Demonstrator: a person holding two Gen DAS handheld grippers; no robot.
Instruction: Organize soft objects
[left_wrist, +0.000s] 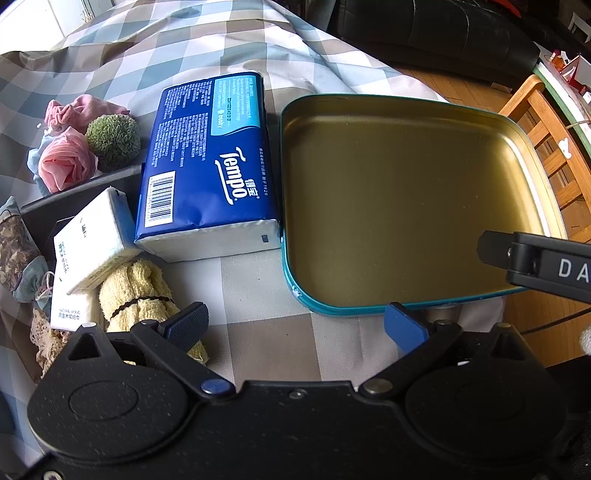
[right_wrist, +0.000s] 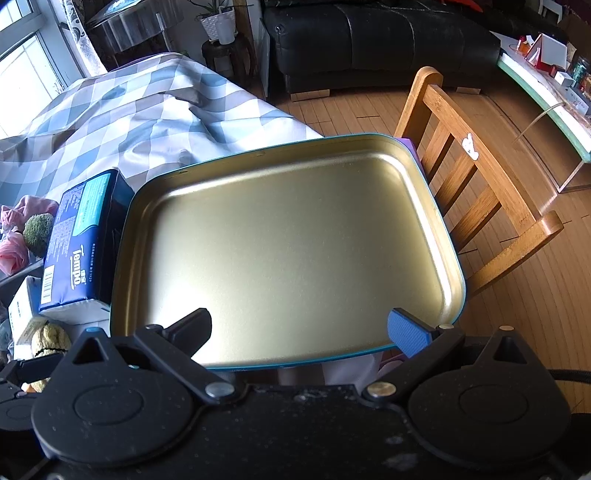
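Spread left gripper (left_wrist: 295, 325) hovers right of yellow towel roll (left_wrist: 136, 295).

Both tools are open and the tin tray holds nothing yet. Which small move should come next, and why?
Probably move the left tool left and close it on the yellow rolled cloth. That cloth lies just beside its left finger, both tools are open with nothing held, and the tin tray is bare, ready for a first soft item.
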